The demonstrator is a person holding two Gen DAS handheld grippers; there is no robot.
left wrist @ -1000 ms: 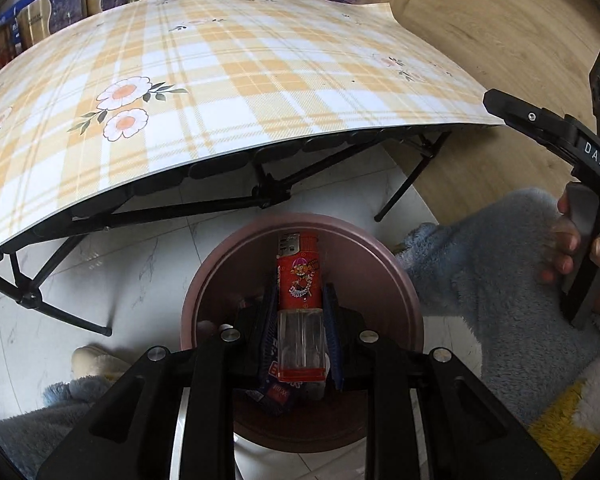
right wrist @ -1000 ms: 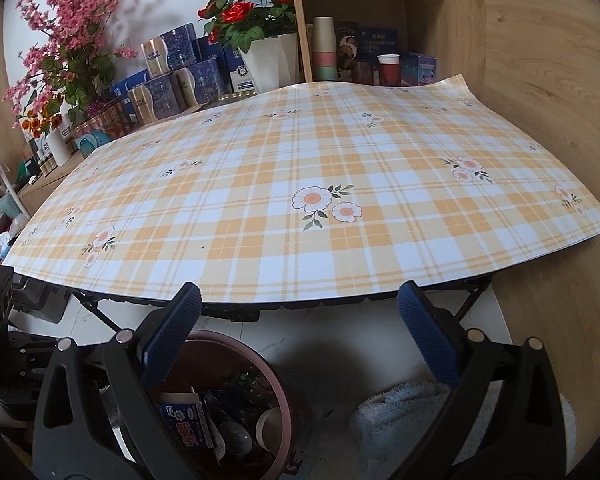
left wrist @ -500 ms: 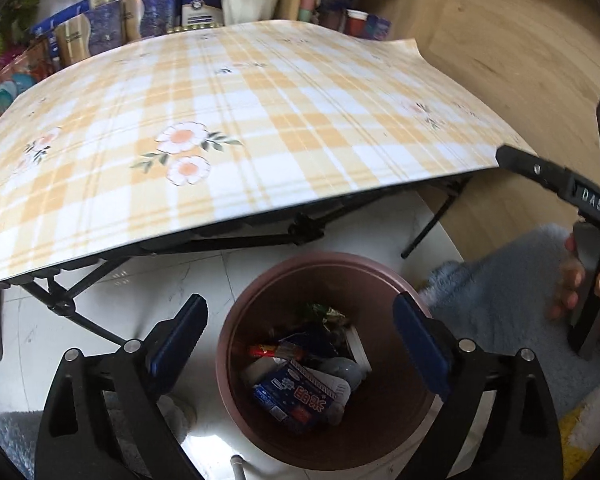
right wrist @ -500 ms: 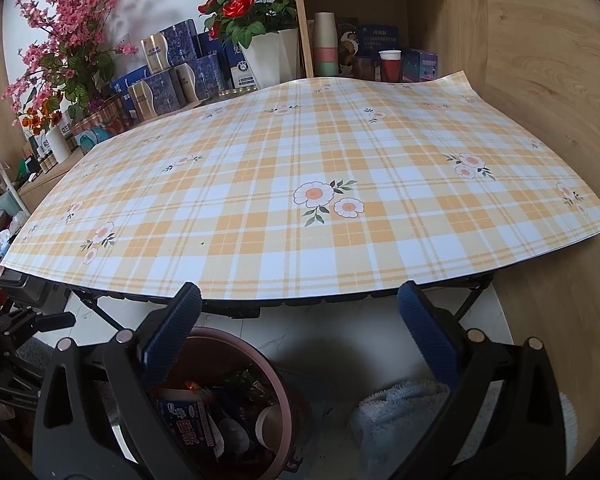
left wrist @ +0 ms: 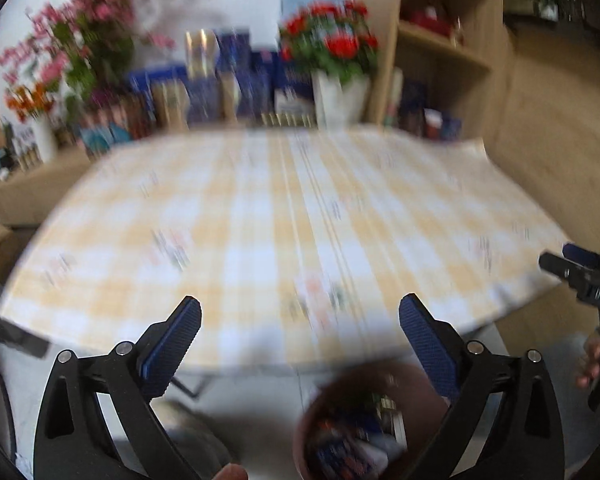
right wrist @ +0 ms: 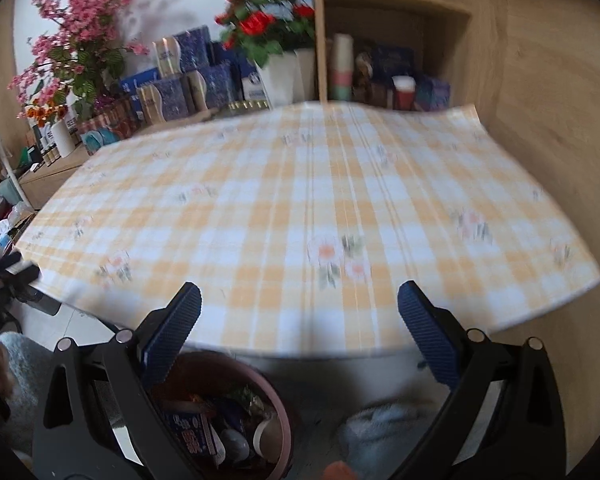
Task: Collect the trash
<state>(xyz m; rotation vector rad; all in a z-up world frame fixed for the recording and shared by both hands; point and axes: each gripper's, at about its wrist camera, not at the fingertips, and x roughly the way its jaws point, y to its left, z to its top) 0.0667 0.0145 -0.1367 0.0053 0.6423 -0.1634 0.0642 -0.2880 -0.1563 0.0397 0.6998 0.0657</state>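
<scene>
Both tools empty and spread wide, trash sitting in the bin below the desk edge.

Nearest in, the left tool (left wrist: 300, 320) and right tool (right wrist: 299, 306) gape with nothing between the pads. Just under them on the floor, the brown bin (right wrist: 278, 396) holds the trash (right wrist: 194, 434): a printed packet, crinkly wrappers, a small cup; light, crushable stuff I'd pinch by an edge. Beyond, the plaid desk (right wrist: 300, 208) looks bare, though blurred; flowers (right wrist: 266, 24) stand behind it.

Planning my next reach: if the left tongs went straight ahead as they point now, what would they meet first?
Probably the checked tablecloth: the open left tongs aim across it, nothing between. The picture is blurred, so depth is uncertain.
</scene>
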